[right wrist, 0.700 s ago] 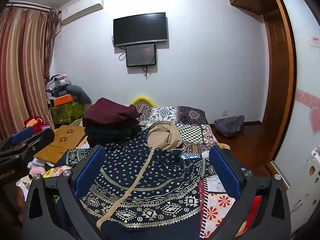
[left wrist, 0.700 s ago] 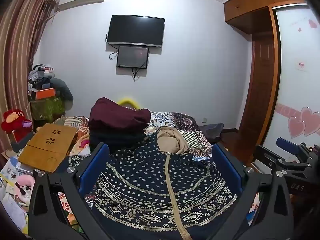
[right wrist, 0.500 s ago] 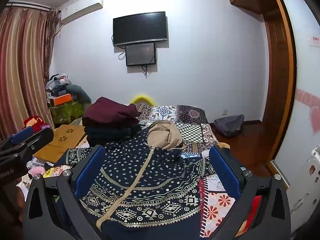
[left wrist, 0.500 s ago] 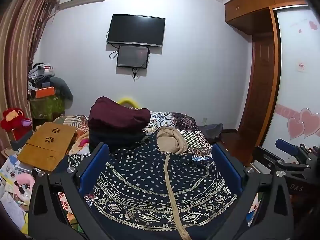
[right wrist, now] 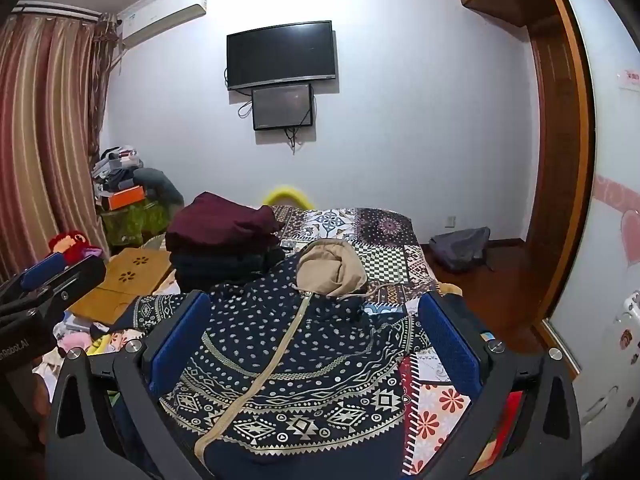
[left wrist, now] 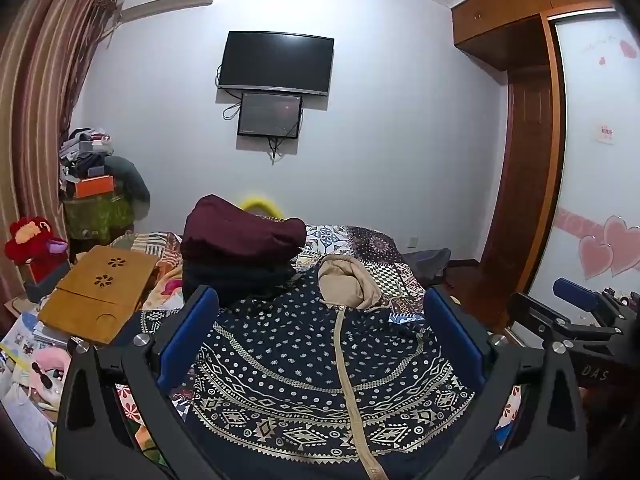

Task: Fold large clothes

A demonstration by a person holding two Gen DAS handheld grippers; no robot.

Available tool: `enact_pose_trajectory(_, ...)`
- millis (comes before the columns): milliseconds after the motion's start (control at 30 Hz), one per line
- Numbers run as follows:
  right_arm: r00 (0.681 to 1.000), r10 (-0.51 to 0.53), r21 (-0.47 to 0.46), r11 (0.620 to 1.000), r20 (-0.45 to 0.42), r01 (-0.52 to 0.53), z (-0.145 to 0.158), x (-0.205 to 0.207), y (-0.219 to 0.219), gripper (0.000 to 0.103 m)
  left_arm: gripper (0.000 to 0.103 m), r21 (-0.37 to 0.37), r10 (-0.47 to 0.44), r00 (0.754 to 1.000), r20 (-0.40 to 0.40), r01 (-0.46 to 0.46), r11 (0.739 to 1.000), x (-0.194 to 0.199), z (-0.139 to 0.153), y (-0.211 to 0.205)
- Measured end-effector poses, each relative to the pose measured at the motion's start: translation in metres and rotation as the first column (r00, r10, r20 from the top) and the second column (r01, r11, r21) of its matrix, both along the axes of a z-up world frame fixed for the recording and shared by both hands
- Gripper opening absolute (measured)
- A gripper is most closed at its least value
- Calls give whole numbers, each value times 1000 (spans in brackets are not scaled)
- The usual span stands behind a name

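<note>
A bed [left wrist: 372, 240] covered by a patchwork quilt is seen across the middle of both views, below a dark television [left wrist: 277, 62] mounted on the far wall. Over the near part of the bed, in the lower centre of each frame, a large navy patterned hooded garment [left wrist: 304, 360] is spread flat, front up, with its tan zipper strip [left wrist: 347, 376] running toward the lower edge and its tan hood [left wrist: 346, 282] lying at the far end. A stack of folded clothes [left wrist: 236, 256], topped by a maroon piece, is set on the bed just left of the hood. A wooden lap tray [left wrist: 100, 292] is seen at the left, beside the stack. The left tongs [left wrist: 320, 340] and the right tongs [right wrist: 316, 344] are held above the garment, both released and spread wide, with nothing grasped; the blue pads [left wrist: 188, 332] are kept apart from the cloth.
</note>
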State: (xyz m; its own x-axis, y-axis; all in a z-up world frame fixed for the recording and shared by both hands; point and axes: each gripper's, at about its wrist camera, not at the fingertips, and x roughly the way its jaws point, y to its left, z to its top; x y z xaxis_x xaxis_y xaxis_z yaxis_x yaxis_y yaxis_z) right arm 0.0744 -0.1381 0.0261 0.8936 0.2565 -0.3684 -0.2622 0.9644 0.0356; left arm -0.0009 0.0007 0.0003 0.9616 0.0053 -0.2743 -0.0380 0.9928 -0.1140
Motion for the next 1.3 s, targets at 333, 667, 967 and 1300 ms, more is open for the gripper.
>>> enact_pose_trajectory(333,1000,14,0,1000,2,-14,3,0,4,103,103,-4,6,1000,0,-6,1000,1,2,4)
enact_pose_trajectory(667,1000,27,-10,1000,3,-27,3,1,10,103,103,-14,18,1000,-2,-18,1000,0,2,8)
enact_pose_trajectory(967,1000,28,-10,1000,4,-27,4,0,13,103,103,-22,24,1000,-6,-24,999,0,0,11)
enact_pose_trajectory(1300,1000,30,-12,999,6,-30,5,-1,15,103,103,-29,26,1000,-11,-26,999,0,-1,14)
